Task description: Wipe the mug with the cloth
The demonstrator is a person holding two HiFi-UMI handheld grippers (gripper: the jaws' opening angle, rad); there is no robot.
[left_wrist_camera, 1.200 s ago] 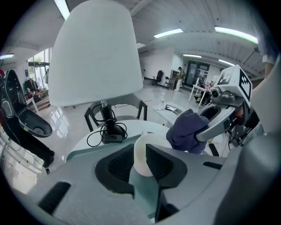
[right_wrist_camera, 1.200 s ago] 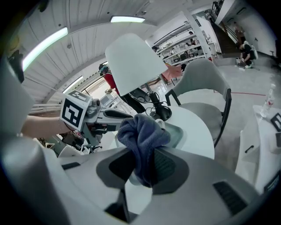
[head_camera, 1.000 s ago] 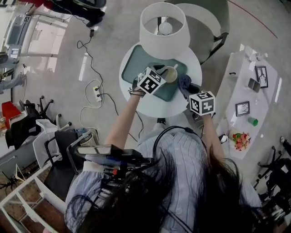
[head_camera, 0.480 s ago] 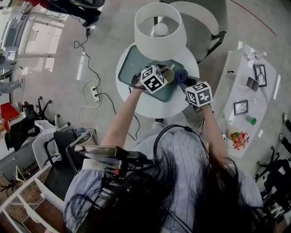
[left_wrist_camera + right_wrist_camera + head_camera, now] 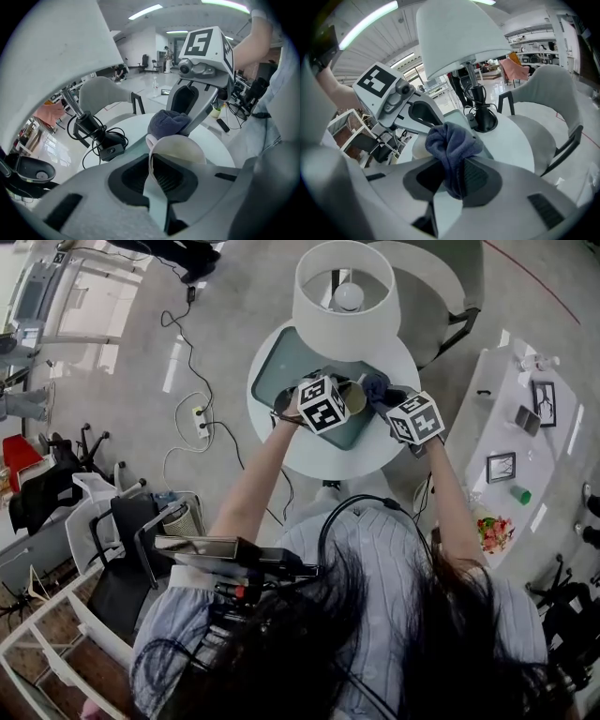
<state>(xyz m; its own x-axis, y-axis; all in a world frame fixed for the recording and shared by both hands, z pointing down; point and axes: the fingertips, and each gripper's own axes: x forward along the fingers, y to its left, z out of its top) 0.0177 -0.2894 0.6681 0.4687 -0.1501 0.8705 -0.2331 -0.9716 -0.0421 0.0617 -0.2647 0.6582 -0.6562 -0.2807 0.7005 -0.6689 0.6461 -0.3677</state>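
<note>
A cream mug [image 5: 354, 397] is held over the teal tray [image 5: 286, 362] on the round white table. My left gripper [image 5: 343, 397] is shut on the mug's rim [image 5: 154, 154], with one jaw inside the cup. My right gripper [image 5: 384, 399] is shut on a bunched dark blue cloth [image 5: 451, 143]. The cloth [image 5: 168, 123] presses against the far side of the mug [image 5: 180, 149]. In the right gripper view the mug [image 5: 418, 147] shows only as a pale sliver behind the cloth.
A large white lampshade [image 5: 345, 294] hangs close over the back of the tray. The lamp's black base and coiled cable [image 5: 101, 138] stand on the table [image 5: 323, 463]. A grey chair [image 5: 441, 277] is behind it, and a white side table [image 5: 516, 427] with small items is at the right.
The right gripper has carried the cloth up and left, from beside the mug to against it. The left gripper has kept its hold on the mug and shifted only slightly.
</note>
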